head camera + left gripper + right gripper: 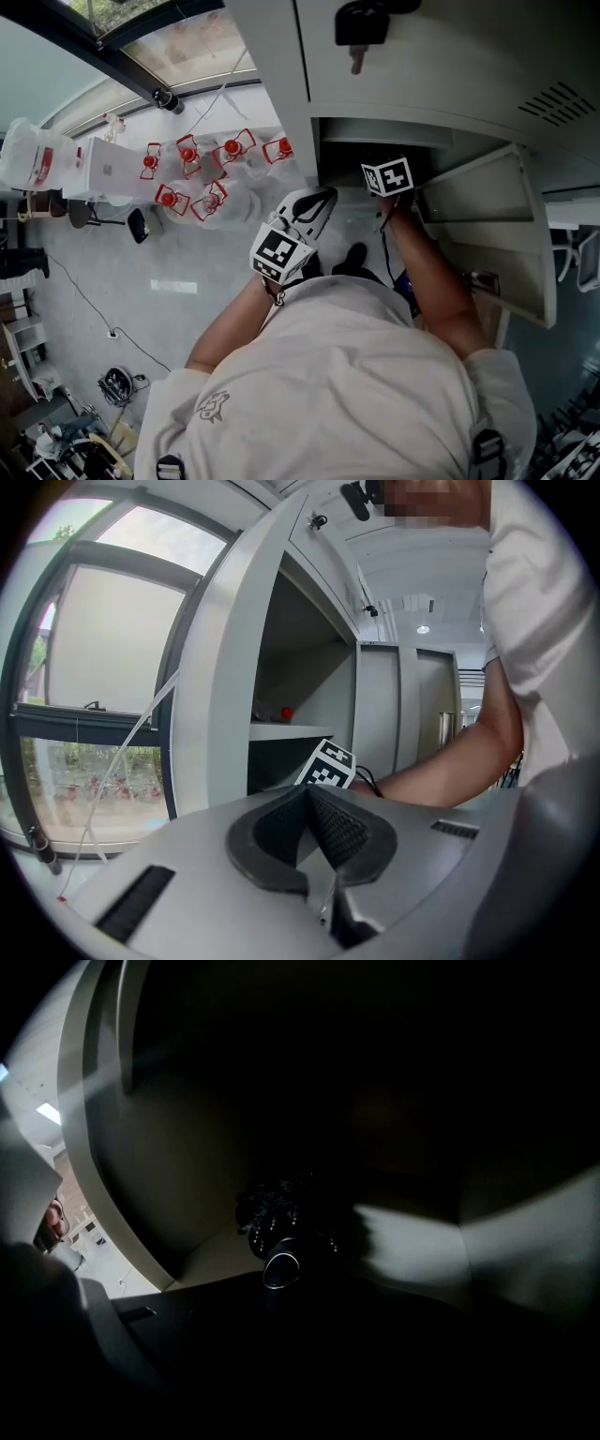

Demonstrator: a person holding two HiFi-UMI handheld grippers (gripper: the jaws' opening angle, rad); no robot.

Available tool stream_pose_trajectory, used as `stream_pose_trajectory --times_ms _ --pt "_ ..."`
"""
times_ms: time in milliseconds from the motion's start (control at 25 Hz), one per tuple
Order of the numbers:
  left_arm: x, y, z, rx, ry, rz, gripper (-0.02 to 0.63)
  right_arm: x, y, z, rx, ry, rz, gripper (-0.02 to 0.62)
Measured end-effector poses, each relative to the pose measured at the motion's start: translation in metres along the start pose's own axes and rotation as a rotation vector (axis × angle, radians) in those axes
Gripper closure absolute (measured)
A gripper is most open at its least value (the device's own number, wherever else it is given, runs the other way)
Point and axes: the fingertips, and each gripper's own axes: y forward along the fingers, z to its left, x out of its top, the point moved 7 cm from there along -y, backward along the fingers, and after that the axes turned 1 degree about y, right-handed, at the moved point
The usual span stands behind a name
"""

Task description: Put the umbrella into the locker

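Right tongs (387, 176) apparently near dark, folded umbrella (281, 1239).

The black folded umbrella (274, 1230) lies inside the dark locker (394, 127), just ahead of the right fingers, its rounded handle end facing them. The grey door (497, 230) stands open.

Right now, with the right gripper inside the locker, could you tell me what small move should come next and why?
Probably open the right gripper fully and draw it straight back out: the umbrella seems to rest on the locker floor, well inside, though it is too dark to see whether the jaws grip it.
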Motion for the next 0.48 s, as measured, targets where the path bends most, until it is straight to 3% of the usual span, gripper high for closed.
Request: stream_pose_trajectory --times_ms 480 --pt "-0.0057 -0.0056 0.0002 -0.001 0.004 0.007 0.595 -0.0017 0.0059 0.0015 -0.027 -0.021 0.029 0.436"
